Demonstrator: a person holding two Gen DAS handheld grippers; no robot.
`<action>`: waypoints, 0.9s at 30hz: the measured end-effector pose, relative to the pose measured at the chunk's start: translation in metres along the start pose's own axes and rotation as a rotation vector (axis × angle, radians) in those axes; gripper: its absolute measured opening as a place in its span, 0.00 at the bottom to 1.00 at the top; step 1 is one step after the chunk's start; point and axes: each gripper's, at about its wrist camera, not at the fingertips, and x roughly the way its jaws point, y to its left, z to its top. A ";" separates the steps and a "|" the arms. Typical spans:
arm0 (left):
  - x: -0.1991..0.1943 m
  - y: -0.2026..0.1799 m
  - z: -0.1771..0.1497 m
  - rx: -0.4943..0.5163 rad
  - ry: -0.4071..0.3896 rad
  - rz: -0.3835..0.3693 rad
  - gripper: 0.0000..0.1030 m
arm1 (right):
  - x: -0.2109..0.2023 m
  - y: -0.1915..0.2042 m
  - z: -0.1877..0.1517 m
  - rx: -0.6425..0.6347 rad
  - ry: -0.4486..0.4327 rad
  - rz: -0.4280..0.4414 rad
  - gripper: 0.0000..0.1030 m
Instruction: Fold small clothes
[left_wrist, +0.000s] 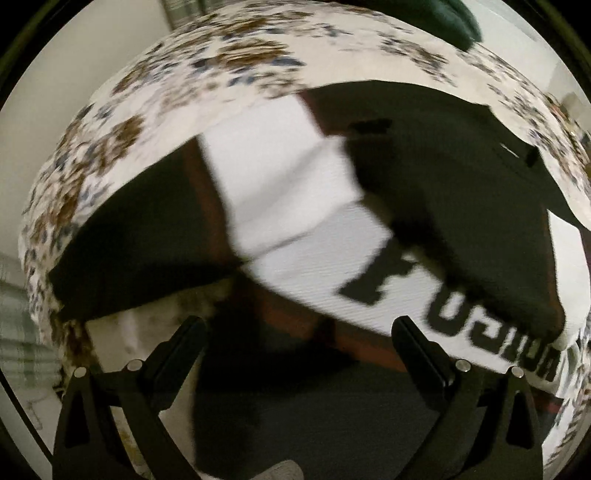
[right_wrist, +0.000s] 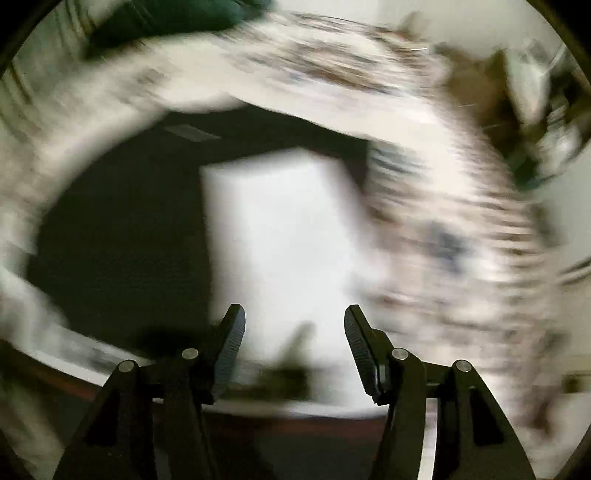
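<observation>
A black, white and dark-red garment (left_wrist: 291, 206) with black block letters (left_wrist: 443, 310) lies spread on a floral bedsheet (left_wrist: 229, 62). A black flap (left_wrist: 461, 192) is folded over its right side. My left gripper (left_wrist: 299, 325) is open and empty, hovering over the garment's near edge. In the blurred right wrist view the same garment (right_wrist: 277, 236) shows as a white panel framed in black. My right gripper (right_wrist: 295, 317) is open and empty above its near part.
A dark green cloth (left_wrist: 447, 18) lies at the far edge of the bed and also shows in the right wrist view (right_wrist: 170, 18). The floral sheet (right_wrist: 461, 240) surrounds the garment. Blurred clutter (right_wrist: 543, 110) sits at the far right.
</observation>
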 end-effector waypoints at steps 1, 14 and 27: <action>0.001 -0.010 0.001 0.013 0.000 -0.006 1.00 | 0.012 -0.016 -0.010 0.005 0.020 -0.010 0.57; 0.016 -0.102 0.035 0.145 -0.066 0.010 1.00 | 0.080 -0.055 -0.024 0.279 -0.062 0.039 0.56; 0.077 -0.038 0.055 -0.085 0.062 -0.054 1.00 | 0.089 -0.086 -0.035 0.541 0.090 0.194 0.60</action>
